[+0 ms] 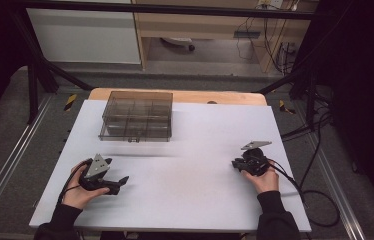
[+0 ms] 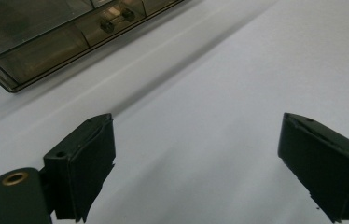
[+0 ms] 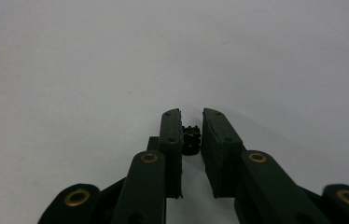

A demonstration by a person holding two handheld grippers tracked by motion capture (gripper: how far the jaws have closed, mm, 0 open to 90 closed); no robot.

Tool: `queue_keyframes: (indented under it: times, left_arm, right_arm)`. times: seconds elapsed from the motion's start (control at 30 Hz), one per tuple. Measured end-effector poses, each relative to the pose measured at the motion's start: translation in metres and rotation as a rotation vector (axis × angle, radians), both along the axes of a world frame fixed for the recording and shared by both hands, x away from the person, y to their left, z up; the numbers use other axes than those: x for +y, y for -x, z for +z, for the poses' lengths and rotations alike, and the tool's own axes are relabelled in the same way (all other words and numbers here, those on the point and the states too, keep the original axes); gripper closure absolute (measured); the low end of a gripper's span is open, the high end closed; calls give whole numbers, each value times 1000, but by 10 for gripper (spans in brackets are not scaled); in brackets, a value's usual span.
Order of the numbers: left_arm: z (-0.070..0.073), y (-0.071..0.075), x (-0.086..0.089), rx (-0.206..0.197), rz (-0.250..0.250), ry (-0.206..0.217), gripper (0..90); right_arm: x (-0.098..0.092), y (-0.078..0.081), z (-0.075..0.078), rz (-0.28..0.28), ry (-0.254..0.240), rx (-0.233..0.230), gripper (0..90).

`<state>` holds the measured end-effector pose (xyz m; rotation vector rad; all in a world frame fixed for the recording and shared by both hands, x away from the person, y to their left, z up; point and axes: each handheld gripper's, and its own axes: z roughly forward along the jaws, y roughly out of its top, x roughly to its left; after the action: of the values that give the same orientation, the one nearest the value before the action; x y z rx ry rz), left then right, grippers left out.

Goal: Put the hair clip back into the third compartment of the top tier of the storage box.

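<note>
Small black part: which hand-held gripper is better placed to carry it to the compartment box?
Right. The right hand-held gripper is already shut on the small black part; the left hand-held gripper stands open nearer the compartment box.

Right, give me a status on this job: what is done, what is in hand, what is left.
Done: not much that shows. The clear compartment box sits closed at the far side of the white table.
In hand: the right gripper is shut on a small black part, just above the table.
Left: the left gripper stands open with nothing between its jaws, facing the box, whose lid probably has to be opened before the part goes in.
</note>
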<state>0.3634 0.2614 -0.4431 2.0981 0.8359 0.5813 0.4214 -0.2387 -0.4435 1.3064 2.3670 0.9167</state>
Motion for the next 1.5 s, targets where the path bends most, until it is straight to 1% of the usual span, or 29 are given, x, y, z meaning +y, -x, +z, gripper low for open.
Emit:
queue_keyframes:
  times: [0.7,1.07,1.27,1.37,1.5]
  left_arm:
    - [0,0,0,0,-1,-1,108]
    - [0,0,0,3,-1,1,108]
    - [0,0,0,4,-1,2,108]
    - [0,0,0,4,-1,2,108]
    - [0,0,0,4,-1,1,108]
  right_arm:
    - [0,0,1,2,6,9,802]
    - [-2,1,3,3,3,0,802]
    - [-3,2,5,9,2,2,802]
    - [-4,3,7,8,-6,-8,802]
    - [-4,4,8,7,-10,-10,802]
